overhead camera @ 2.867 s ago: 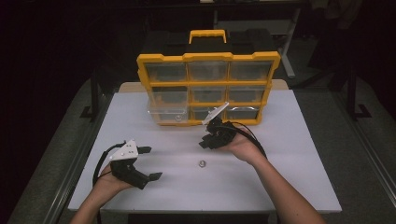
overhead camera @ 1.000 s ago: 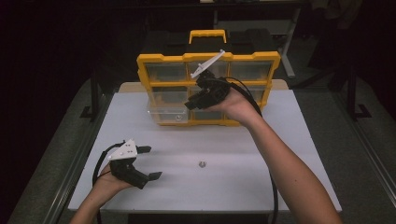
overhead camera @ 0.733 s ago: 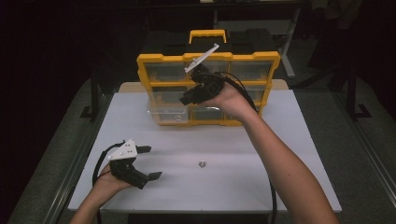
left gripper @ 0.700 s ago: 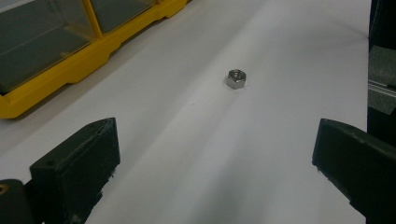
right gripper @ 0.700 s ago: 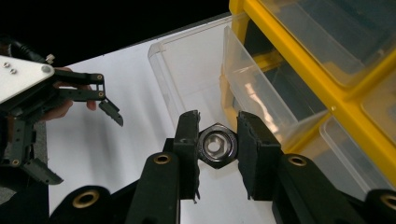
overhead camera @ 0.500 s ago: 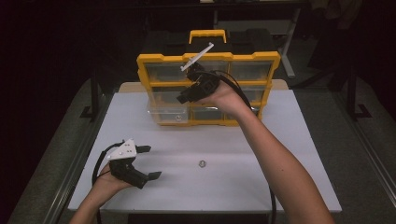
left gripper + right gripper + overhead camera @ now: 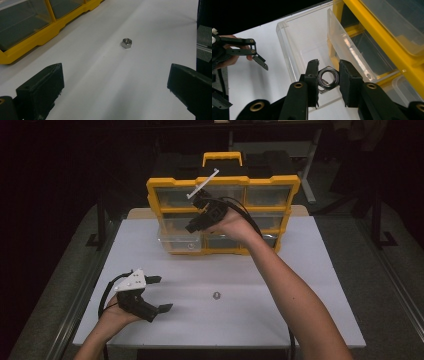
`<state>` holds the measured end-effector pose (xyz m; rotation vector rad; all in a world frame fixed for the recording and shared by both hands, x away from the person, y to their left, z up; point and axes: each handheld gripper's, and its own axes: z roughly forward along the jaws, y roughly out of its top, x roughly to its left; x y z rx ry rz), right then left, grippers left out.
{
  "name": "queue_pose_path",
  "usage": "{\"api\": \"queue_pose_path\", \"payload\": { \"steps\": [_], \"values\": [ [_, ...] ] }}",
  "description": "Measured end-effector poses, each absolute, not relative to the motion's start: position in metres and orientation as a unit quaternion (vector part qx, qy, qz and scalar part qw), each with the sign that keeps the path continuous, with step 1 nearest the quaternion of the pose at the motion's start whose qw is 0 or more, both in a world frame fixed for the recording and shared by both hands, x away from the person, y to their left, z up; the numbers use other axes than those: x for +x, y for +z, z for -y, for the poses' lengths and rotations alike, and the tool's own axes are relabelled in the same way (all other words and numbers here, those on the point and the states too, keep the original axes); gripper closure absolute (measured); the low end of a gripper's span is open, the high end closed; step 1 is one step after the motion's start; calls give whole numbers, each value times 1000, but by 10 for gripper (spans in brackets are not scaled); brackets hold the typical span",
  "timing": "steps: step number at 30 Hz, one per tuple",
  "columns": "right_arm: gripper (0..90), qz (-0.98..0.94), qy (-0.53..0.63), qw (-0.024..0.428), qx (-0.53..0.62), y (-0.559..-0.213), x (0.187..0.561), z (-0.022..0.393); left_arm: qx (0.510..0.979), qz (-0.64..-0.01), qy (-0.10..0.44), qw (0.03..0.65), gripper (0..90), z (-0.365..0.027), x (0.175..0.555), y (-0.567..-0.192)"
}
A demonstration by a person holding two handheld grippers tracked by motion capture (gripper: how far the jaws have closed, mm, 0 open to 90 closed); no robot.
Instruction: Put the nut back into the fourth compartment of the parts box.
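Observation:
My right gripper [image 7: 192,226] hangs in front of the yellow organizer [image 7: 222,182], above its pulled-out clear drawer [image 7: 177,242]. In the right gripper view the gripper [image 7: 328,71] is shut on a large steel nut [image 7: 328,77], held upright between both pads over the empty drawer [image 7: 299,42]. My left gripper [image 7: 161,293] rests open on the white table [image 7: 300,285] at the front left. A small hex nut [image 7: 127,43] lies on the table ahead of its jaws [image 7: 116,85], well apart from them; in the high view this nut [image 7: 216,295] is near the table's middle.
The organizer [image 7: 372,27] has several clear drawers in three rows and stands at the table's back edge. Dark floor and table legs surround the table. My left hand's gripper [image 7: 257,53] shows beyond the drawer in the right gripper view.
My right hand rose from the table, went up to the organizer's top row, then shifted left and slightly down over the open drawer. The left hand stayed still.

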<state>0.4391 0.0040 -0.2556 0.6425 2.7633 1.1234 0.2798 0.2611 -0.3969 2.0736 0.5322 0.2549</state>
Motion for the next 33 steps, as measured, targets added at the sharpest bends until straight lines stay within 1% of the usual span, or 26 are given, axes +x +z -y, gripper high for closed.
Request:
{"api": "queue_pose_path", "payload": {
  "steps": [1, 5, 6, 10, 13, 14, 22, 24, 26, 30, 33],
  "values": [
    [609, -903, 371, 41, 211, -255, 439, -4, 848, -217, 104, 473, 10, -261, 280, -397],
    [516, -896, 387, 46, 212, -252, 438, 0, 848, -218, 104, 472, 10, -261, 280, -397],
    [500, -893, 389, 40, 221, -250, 437, 1, 848, -218, 104, 472, 10, -261, 280, -397],
    [435, -894, 391, 50, 212, -249, 435, 5, 848, -217, 104, 472, 10, -261, 280, -396],
    [400, -892, 397, 53, 209, -247, 432, 8, 848, -218, 104, 473, 10, -261, 280, -396],
    [390, -891, 399, 47, 213, -246, 430, 9, 848, -218, 104, 472, 10, -261, 280, -396],
    [292, -888, 408, 58, 204, -248, 420, 25, 848, -218, 105, 471, 10, -261, 280, -397],
    [276, -888, 407, 62, 205, -250, 417, 29, 849, -218, 105, 470, 10, -261, 280, -397],
    [259, -885, 409, 55, 216, -251, 413, 31, 849, -217, 106, 471, 10, -261, 280, -397],
    [227, -886, 408, 64, 213, -258, 410, 38, 849, -217, 105, 470, 10, -261, 280, -397],
    [219, -884, 410, 65, 217, -265, 407, 44, 850, -215, 106, 468, 10, -262, 280, -396]
  ]
}}
